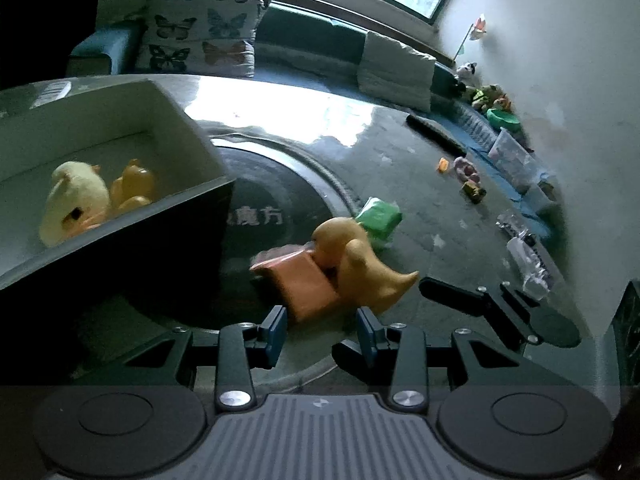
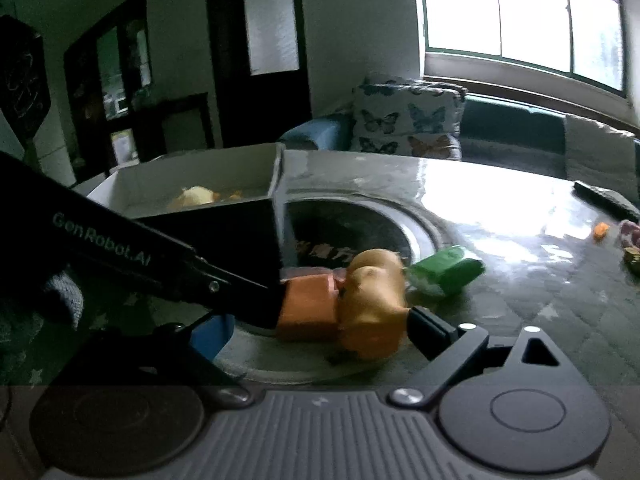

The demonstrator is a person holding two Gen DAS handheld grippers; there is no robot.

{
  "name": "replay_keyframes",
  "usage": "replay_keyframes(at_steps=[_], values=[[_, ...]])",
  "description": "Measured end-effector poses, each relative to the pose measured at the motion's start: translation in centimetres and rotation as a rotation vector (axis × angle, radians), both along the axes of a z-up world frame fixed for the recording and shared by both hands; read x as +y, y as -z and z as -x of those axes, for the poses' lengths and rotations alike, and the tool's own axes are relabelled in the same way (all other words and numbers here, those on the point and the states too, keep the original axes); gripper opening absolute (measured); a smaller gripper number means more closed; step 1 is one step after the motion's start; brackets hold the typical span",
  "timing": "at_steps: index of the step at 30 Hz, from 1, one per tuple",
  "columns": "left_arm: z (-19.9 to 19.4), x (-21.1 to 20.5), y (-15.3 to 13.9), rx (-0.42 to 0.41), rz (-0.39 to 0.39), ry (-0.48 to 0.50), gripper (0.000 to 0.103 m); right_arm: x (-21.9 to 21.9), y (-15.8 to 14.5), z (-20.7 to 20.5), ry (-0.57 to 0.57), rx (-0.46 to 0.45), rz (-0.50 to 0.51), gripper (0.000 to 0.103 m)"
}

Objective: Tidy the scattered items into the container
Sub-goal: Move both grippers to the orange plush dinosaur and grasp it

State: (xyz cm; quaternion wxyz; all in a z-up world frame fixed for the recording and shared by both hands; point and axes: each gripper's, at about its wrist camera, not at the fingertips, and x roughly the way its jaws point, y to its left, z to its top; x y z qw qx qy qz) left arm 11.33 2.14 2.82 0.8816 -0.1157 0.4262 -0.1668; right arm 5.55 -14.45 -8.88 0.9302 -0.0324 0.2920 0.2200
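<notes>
Butterfly-print cushion (image 1: 200, 36) leaning on teal sofa (image 1: 308, 34) beyond tabletop (image 1: 420, 184). White cushion (image 1: 396, 70) lying further along sofa. Window (image 2: 524, 20) glaring behind. Dark glazed door (image 2: 260, 44) standing at back wall.

yellow duck (image 1: 356, 264) lies against orange packet (image 1: 304, 284), beside box (image 1: 120, 96).

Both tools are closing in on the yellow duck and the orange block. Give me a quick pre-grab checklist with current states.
1. Left tool open, nothing between its fingers: ok.
2. Right tool open wide, not yet gripping: ok.
3. Yellow duck free to lift alone: not ok, it leans on the orange block.
4. Tools clear of each other: not ok, they crowd the same spot.
5. Box has room: ok, only two toys inside.
6. Green packet out of the way: ok, behind the duck.
</notes>
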Motion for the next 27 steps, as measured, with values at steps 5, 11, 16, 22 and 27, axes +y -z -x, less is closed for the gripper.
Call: replay_keyframes(at_steps=[5,11,16,22,27], values=[[-1.5,-1.0,-0.2,0.008,0.016,0.002,0.041,-1.2,-0.1,-0.7,0.056,0.007,-0.019,0.092],[-3.6,-2.5,-0.2,0.033,0.035,0.012,0.040,-2.6,1.2,-2.5,0.108,0.064,-0.047,0.083],[-5.4,-3.5,0.2,0.066,0.027,0.008,0.040,-2.8,1.9,-3.4,0.112,0.084,-0.068,0.079],[-6.7,-4.3,0.8,0.096,0.023,0.008,0.040,-2.7,2.5,-4.5,0.091,0.113,-0.095,0.069],[-7.3,-4.6,1.2,0.115,0.013,0.008,0.040,-2.6,3.0,-4.9,0.074,0.134,-0.109,0.061]])
